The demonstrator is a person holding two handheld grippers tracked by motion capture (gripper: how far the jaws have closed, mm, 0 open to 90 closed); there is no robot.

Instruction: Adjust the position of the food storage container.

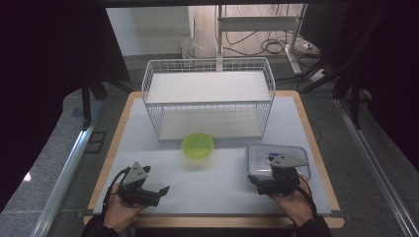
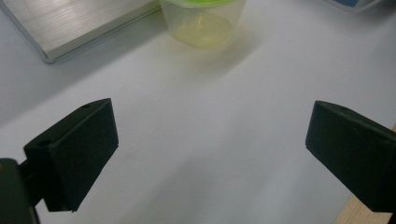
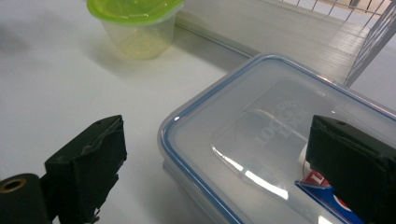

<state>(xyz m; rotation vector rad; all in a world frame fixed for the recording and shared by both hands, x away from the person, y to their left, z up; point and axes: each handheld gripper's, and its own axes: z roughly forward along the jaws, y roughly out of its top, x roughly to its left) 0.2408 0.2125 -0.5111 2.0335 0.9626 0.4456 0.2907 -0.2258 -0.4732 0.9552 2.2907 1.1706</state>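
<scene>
A small round tub with a green lid (image 1: 197, 146) stands at the table's middle, just in front of the wire rack. To its right lies a clear rectangular box with a blue-rimmed lid (image 1: 296, 150). My left gripper (image 1: 160, 193) rests near the front left, jaws wide apart over bare table. In the left gripper view it (image 2: 210, 126) is open, with the tub (image 2: 203, 23) farther ahead. My right gripper (image 1: 258, 184) sits at the box's near edge. In the right gripper view it (image 3: 217, 140) is open, and the box (image 3: 261, 126) lies below and between its jaws, untouched, with the tub (image 3: 135, 28) beyond.
A white wire rack (image 1: 207, 89) with two shelves stands at the back of the white table top (image 1: 222, 182); its base plate (image 2: 70, 28) and mesh side (image 3: 369, 42) show in the gripper views. A wooden rim borders the table. Black curtains hang at both sides.
</scene>
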